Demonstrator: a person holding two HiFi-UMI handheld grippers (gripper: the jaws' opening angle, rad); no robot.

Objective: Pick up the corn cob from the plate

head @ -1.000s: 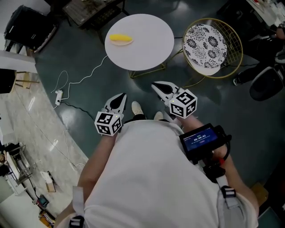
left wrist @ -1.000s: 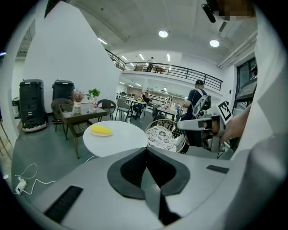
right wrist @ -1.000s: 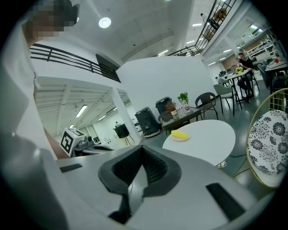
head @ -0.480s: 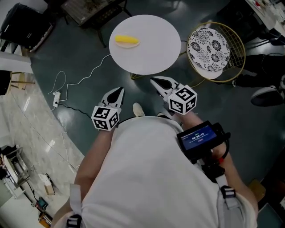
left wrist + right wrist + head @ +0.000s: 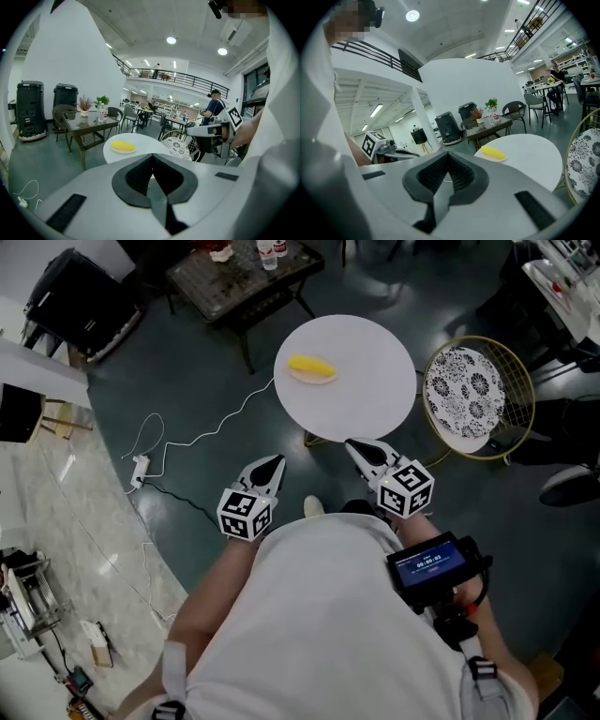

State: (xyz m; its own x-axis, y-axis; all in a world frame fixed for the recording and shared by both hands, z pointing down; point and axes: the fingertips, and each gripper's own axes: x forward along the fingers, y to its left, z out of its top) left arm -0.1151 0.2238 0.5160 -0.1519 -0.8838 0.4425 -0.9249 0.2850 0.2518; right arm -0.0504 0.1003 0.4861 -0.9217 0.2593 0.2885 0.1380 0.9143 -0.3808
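A yellow corn cob [image 5: 310, 367] lies on a small pale plate [image 5: 324, 379] at the far left part of a round white table [image 5: 361, 395]. Both grippers are held low in front of the person, short of the table's near edge. My left gripper [image 5: 277, 462] is shut and empty, pointing toward the table. My right gripper [image 5: 356, 445] is also shut and empty, its tip just under the table's near rim. The left gripper view shows the corn cob [image 5: 123, 146] beyond the closed jaws; the right gripper view shows the corn cob [image 5: 493, 152] ahead to the right.
A gold wire chair with a patterned cushion [image 5: 466, 385] stands right of the table. A dark glass coffee table [image 5: 244, 277] with bottles lies beyond. A white cable [image 5: 187, 409] runs across the floor at left, near a black machine [image 5: 80, 301].
The person has walked toward the round table, which now sits closer and lower in the head view. Both grippers moved forward with them, jaws still closed.
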